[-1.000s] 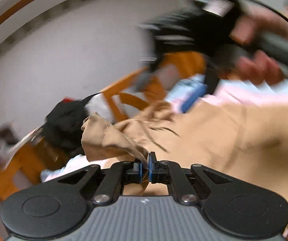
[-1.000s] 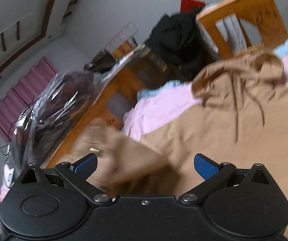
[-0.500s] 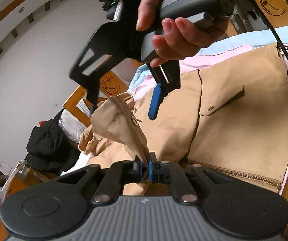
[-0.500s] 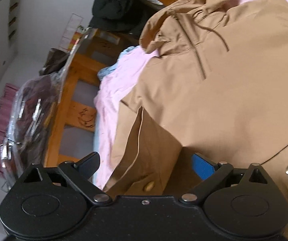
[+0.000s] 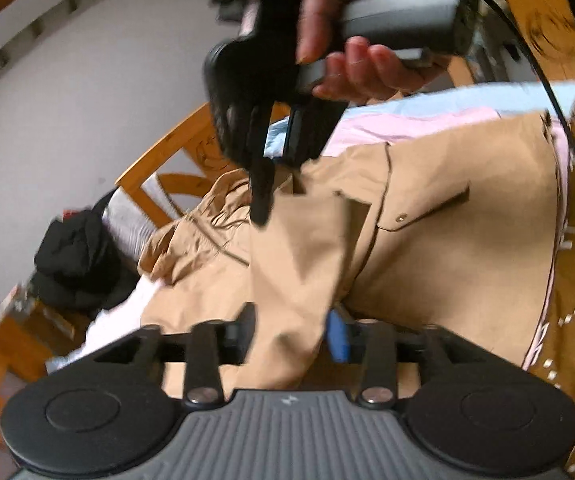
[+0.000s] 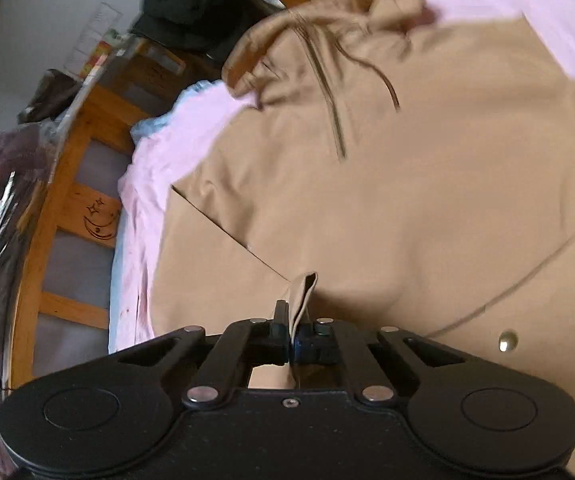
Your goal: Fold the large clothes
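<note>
Left wrist view: the tan jacket [image 5: 447, 216] lies spread on the bed over a pink sheet [image 5: 387, 124], its hood bunched toward the wooden headboard [image 5: 167, 148], its flap pocket with a snap facing up. A sleeve [image 5: 295, 264] runs from the right claw down between the fingers of the left claw [image 5: 291, 330]. Those fingers stand apart, with the cloth lying loose in the gap, so this claw is not pinching anything. I judge the sleeve hangs there because the far end is lifted while the near end trails. Above, a hand [image 5: 351, 52] holds the right claw [image 5: 271, 184], tipped down at the sleeve near the hood. Whether it is pinching cannot be told from here, since the picture is blurred. A black heap of clothes [image 5: 75, 260] sits beyond the headboard.

Right wrist view: the right claw [image 6: 292, 340] is closed tight on a thin fold of tan cloth, which stands up in a small peak between the pads. That grip suits carrying the sleeve across the body. Beyond it the jacket's front [image 6: 427, 200] lies flat, hood and drawstring at the top, the pink sheet showing round its left and upper edges. A straight diagonal edge marks where a layer lies folded over the body. A snap sits at the lower right.
</note>
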A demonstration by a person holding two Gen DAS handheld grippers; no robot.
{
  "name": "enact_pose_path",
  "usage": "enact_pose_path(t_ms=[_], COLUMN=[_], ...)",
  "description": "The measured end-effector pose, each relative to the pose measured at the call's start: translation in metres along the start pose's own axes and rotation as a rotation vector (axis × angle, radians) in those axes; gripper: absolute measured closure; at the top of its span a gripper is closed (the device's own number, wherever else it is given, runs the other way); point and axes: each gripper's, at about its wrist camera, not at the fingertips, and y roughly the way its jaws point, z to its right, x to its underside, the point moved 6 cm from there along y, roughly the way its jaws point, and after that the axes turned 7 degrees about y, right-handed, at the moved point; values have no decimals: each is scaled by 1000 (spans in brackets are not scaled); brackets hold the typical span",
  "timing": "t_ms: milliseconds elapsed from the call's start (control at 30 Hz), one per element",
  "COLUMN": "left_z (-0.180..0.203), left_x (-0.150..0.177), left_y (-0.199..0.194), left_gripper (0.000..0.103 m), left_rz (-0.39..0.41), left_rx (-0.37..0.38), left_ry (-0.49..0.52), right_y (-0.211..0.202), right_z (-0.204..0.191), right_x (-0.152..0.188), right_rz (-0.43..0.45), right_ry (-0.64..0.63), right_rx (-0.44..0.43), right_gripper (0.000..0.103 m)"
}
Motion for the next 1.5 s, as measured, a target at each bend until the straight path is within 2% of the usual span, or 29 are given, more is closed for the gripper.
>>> enact_pose_path(t_ms=[100,200,300,433,500,600,767,900,967,1033,1133,1367,1400,1433,1500], left_z=[-12,-26,-49,-85,-101,-119,-120,-116,-115,-116,-120,-99,-98,-99,-112], left_x=[9,21,39,60,69,78,76,72,73,73,71,47,44,42,38], left_y=[-13,-19,-9,22,40,68,101,117,123,127,129,135,138,139,134], left_gripper=[40,38,38,38,38,38,38,38,41,49,49,48,59,82,86], left_rz=[8,-19,-100,-198,-224,-262,-292,-301,-312,-322,-300,-237,-241,-243,-234], left_rx=[1,-47,-131,-212,-244,-282,-250,-250,-251,-255,-250,-231,-237,-251,-282], left_ry=[-88,-134,-176,-219,-229,-189,-136,-126,-117,-124,-124,11,22,19,-60], right_y=[-19,-53,-109,-164,-174,-178,-172,-193,-206,-217,-223,-217,-217,-218,-219], right_z=[-20,-49,-76,-91,-92,-83,-60,-49,-44,-38,-25,-6,-7,-8,-11], right_x=[-10,-37,-74,-108,-117,-124,-127,-142,-150,-158,-163,-164,-164,-164,-164], right_rz=[85,211,386,513,540,550,538,613,658,691,707,694,695,697,702], right_ry=[-98,-158,-192,-171,-166,-144,-75,-16,-1,12,23,49,47,43,27], right_rx=[-28,-101,-210,-293,-293,-277,-258,-297,-307,-306,-291,-256,-260,-263,-263], right_gripper=[103,103,103,103,103,103,103,103,103,103,103,103,103,103,103])
